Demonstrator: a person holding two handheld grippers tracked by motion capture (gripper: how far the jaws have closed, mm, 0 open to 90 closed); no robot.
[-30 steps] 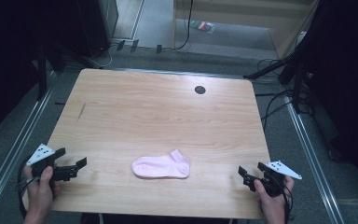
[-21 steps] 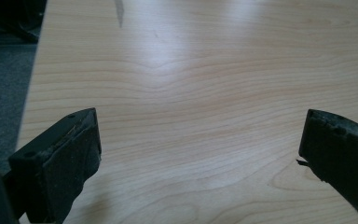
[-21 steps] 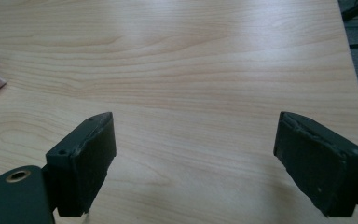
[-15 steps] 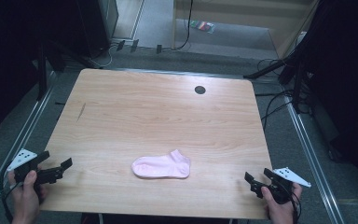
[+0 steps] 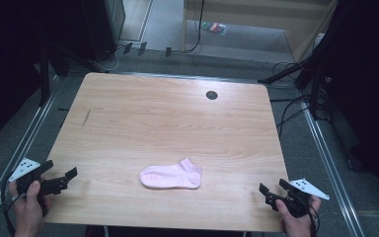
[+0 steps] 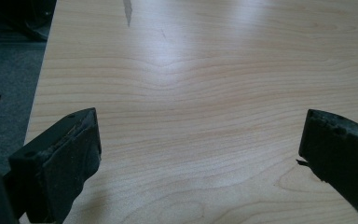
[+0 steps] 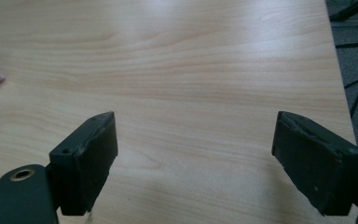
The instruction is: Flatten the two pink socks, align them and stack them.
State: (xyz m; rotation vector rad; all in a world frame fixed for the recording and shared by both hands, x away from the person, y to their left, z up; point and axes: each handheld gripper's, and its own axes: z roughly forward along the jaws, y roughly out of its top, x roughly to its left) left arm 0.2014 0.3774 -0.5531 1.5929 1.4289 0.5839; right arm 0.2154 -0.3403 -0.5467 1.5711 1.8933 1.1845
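the pink sock [image 5: 170,176] lies flat near the front of the tabletop [image 5: 168,123], well apart from the left gripper [image 5: 65,180] and right gripper [image 5: 270,191], both with jaws spread, so a shallow pinch might just drag it.

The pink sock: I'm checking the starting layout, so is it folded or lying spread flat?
Spread flat. The pink sock lies in one layer on the table, cuff and toe both visible.
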